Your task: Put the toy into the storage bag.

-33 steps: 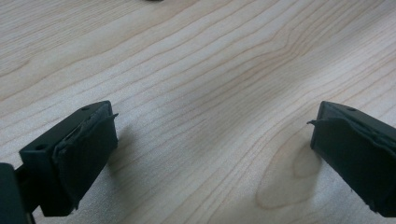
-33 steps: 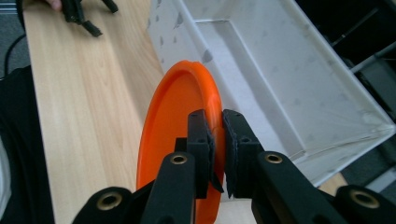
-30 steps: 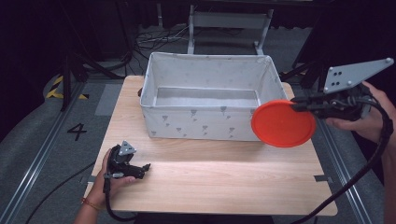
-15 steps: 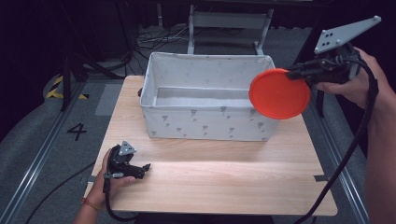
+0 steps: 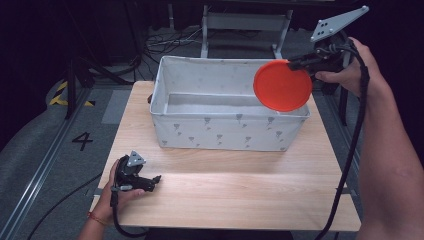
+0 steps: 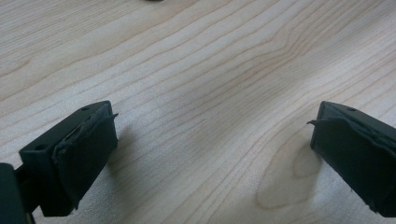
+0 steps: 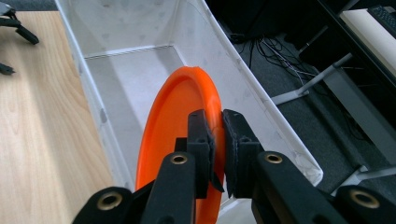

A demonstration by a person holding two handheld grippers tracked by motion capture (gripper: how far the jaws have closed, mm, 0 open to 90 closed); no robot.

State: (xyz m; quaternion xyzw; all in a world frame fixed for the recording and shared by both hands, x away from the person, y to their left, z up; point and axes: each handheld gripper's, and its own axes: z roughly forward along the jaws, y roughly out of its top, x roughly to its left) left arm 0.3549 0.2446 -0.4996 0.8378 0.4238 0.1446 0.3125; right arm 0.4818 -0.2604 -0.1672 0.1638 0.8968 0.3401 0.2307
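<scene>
Right gripper (image 5: 295, 64), raised over the bin's (image 5: 225, 132) far corner, pinches an orange plate (image 5: 282, 86) on edge; left gripper (image 5: 152, 181) rests gaping on the table (image 5: 240, 195).

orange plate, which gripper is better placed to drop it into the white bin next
Right. The right gripper is shut on the orange plate's rim, holding it over the white fabric bin's right end. The left gripper rests open on the wooden table, well short of the bin.
</scene>
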